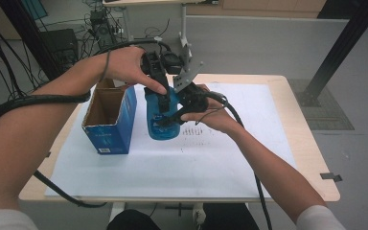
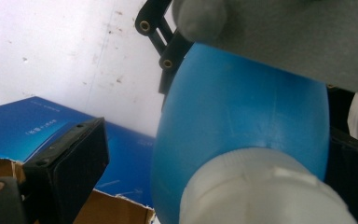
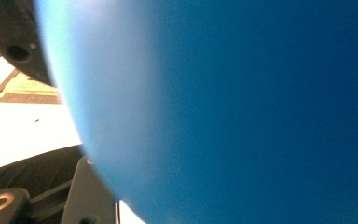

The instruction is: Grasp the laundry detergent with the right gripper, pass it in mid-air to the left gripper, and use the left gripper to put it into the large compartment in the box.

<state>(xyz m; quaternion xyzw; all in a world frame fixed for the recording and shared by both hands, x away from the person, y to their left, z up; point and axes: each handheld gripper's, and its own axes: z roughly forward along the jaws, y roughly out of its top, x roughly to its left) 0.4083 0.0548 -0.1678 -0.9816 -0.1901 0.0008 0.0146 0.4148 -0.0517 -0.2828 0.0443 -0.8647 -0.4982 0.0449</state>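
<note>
Care now: right gripper [image 1: 172, 117] clamps the blue bottle [image 1: 160, 125] beside the open blue carton [image 1: 110, 120]; left gripper [image 1: 163, 103] straddles its white-capped top, jaws apart. Close squarely before lifting.

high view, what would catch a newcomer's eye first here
The blue bottle at the middle of the table, with the left gripper coming down on its top and the right gripper clamped on its side. Just left of it stands an open blue cardboard box on the white sheet.
</note>
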